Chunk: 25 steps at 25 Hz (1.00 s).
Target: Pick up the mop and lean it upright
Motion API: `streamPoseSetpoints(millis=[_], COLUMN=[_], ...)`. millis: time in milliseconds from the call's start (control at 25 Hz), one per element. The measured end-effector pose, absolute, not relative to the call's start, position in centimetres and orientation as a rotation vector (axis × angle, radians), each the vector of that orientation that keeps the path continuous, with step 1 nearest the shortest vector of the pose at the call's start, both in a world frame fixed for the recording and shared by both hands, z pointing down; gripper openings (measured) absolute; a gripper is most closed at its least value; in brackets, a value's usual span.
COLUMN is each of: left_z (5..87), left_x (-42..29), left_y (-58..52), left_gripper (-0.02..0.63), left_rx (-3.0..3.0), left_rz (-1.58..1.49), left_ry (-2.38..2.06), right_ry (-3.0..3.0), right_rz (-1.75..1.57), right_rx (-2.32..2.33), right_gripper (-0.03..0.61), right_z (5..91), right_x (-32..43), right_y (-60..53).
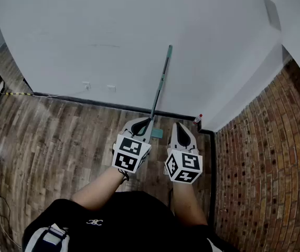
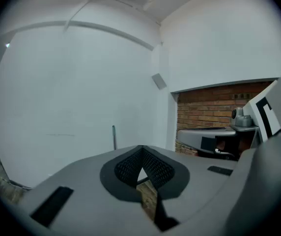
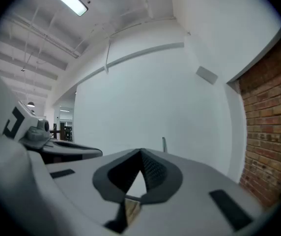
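head view: a long-handled mop with grey-green pole and teal head leaned upright on the plain white wall, near the corner with the red brick wall. a black skirting strip edged the wooden plank floor, which lay open to the left. the left gripper and right gripper were side by side, short of the mop.

left gripper view: the left gripper had its jaws together, empty; the mop stood well apart.

right gripper view: the right gripper was likewise closed on nothing, the mop beyond it.
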State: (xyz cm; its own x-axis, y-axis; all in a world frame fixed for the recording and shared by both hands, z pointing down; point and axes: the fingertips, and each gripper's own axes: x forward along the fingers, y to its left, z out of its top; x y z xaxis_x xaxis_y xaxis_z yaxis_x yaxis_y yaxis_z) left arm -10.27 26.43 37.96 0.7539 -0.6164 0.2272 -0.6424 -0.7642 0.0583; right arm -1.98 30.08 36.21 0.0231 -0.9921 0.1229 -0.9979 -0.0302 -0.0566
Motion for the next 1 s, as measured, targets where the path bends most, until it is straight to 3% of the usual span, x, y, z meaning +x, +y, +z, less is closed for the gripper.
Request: streamPoseSetpoints(millis=[1000], left_z=[39.3], left_x=[-5.5], left_y=[28.0], left_gripper=[-0.009], left_rx=[2.757], left_rz=[0.355], left_ry=[-1.115], right_ry=[-2.217], right_rz=[0.308], right_rx=[2.147], right_gripper=[0.015], right_z=[39.6], right_x=[3.5], right_y=[31.4])
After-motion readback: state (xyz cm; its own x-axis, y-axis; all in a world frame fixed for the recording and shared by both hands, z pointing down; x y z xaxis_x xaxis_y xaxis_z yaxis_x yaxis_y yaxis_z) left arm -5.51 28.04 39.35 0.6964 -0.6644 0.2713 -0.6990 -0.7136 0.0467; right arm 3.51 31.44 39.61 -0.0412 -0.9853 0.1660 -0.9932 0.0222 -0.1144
